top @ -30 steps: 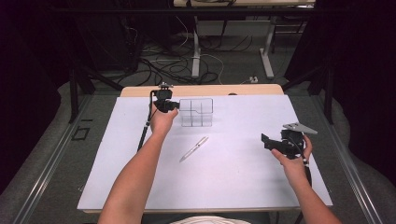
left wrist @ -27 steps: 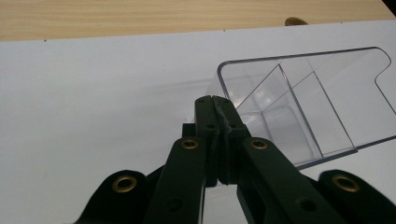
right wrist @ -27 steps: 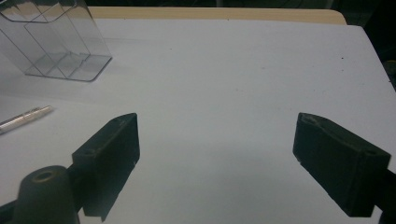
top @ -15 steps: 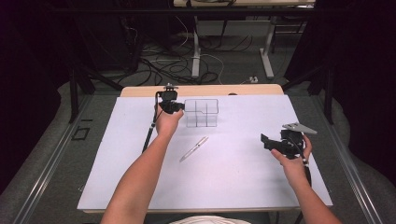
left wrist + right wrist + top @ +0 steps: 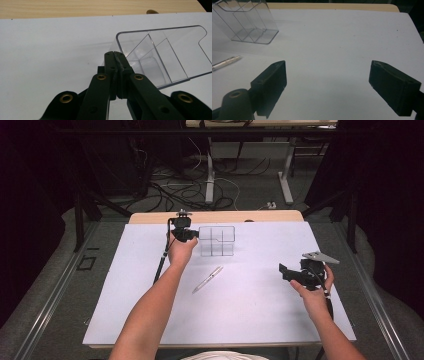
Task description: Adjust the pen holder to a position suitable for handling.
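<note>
The left claw (image 5: 115,53) is pinched down tight on the near wall of the clear divided organizer (image 5: 160,53), jaws closed with just that thin plastic edge between them, and in the high view the organizer (image 5: 217,241) sits toward the far side of the white counter (image 5: 150,310), right beside the left hand (image 5: 181,251). The right claw (image 5: 328,82) is wide open with nothing in it, well off to the right of the organizer, hovering over bare counter. A silver pen (image 5: 208,279) lies just on the near side of the organizer, apart from it. The step looks like dragging or repositioning the organizer by its wall. Doing that well probably means keeping the pull low and level, since a grip on one thin wall could tip the thing or let it slip out of the jaws. Slow and straight seems best. It also looks smart to steer away from the pen so the organizer's base doesn't knock it. The right claw could come in to steady the organizer's far side if it starts to twist.
</note>
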Demonstrator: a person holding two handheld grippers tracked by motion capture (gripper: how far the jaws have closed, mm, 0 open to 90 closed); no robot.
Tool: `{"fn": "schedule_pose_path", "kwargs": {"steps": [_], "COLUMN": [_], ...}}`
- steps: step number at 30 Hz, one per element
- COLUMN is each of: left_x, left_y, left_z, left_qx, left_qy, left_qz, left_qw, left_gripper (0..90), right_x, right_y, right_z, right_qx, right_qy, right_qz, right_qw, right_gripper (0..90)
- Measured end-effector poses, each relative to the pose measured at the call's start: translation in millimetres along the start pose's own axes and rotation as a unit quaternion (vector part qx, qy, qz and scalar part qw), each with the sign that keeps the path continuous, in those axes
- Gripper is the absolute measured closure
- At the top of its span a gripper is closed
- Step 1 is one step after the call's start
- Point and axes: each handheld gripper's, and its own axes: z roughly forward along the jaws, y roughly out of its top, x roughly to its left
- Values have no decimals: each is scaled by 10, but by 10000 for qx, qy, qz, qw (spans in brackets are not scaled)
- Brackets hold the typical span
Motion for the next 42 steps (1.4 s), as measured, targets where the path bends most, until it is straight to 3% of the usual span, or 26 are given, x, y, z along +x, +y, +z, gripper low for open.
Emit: {"fn": "schedule_pose_path", "kwargs": {"steps": [6,12,16,20,25,29,34,38,42], "left_x": [14,46,50,32,24,32,55,71,81], "left_y": [-4,-2,-3,-5,-6,-25,-86,-147,-214], "left_z": [-53,-173,-243,-324,-468,-561,-604,-636,-679], "left_qx": [-36,-150,-252,-413,-575,-721,-631,-577,-640], "left_qy": [16,-129,-217,-252,-362,-534,-579,-587,-696], "left_qz": [54,77,69,174,346,332,516,688,845], "left_qw": [10000,9998,9994,9987,9971,9954,9950,9942,9919], "left_gripper": [871,829,796,750,653,588,430,372,322], "right_x": [5,25,27,37,48,49,59,69,77], "right_y": [5,9,13,13,17,21,26,25,26], "right_z": [-12,-23,-21,-23,-29,-31,-41,-43,-43], "right_qx": [-31,-2,-29,-43,-53,-64,-75,-45,-47], "right_qy": [0,-19,-3,8,18,28,19,16,35], "right_qz": [-12,7,-107,-99,-99,-134,-146,-116,-108], "right_qw": [10000,10000,9999,9999,9999,9999,9999,9999,9999], "right_gripper": [147,147,147,148,148,148,148,148,148]}}
